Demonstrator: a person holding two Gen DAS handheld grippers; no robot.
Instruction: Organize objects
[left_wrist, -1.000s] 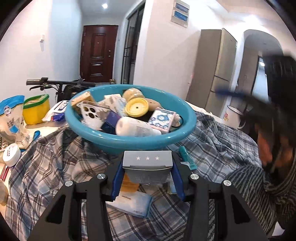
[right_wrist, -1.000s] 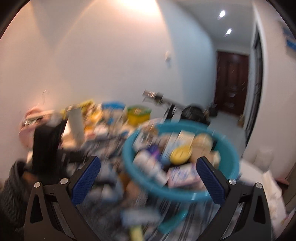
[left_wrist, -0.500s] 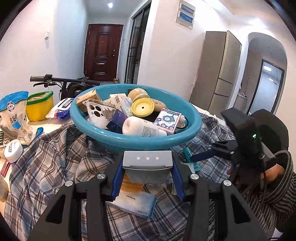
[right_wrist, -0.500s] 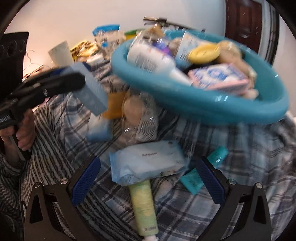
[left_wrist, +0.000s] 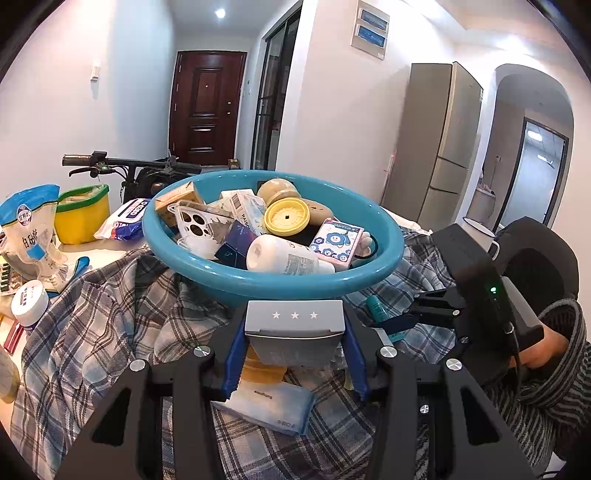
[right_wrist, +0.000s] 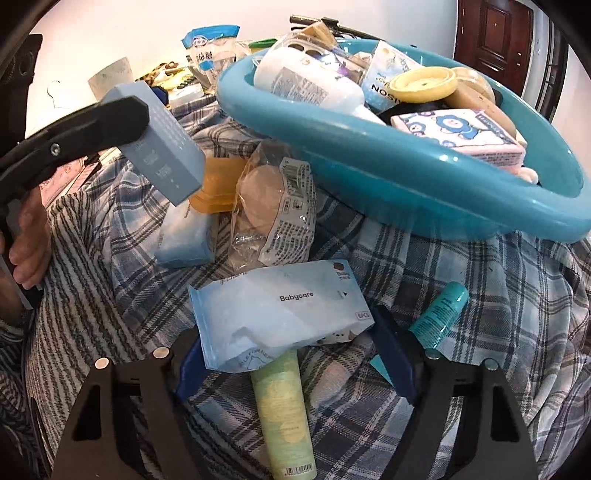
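Observation:
My left gripper (left_wrist: 293, 332) is shut on a grey-blue box (left_wrist: 295, 325) with three stars, held just in front of the teal basin (left_wrist: 280, 284). The basin is piled with several small items. In the right wrist view the same box (right_wrist: 159, 144) hangs at the upper left. My right gripper (right_wrist: 288, 354) points down at the plaid cloth (right_wrist: 480, 280). Its jaws are closing around a pale blue Babycare wipes pack (right_wrist: 280, 310), which lies between them, and I see no firm squeeze. A pale green tube (right_wrist: 284, 410) lies under the pack.
A teal tube (right_wrist: 439, 314) lies right of the pack, and a bagged round item (right_wrist: 269, 206) and a small blue pack (right_wrist: 184, 236) lie behind it. A yellow tub (left_wrist: 81, 214), a white jar (left_wrist: 29, 302) and snack bags crowd the left. A bicycle handlebar (left_wrist: 110, 162) stands behind.
My right gripper has dropped toward the plaid cloth and tilted downward. Its jaws have narrowed around the wipes pack. The left gripper and its box have stayed still.

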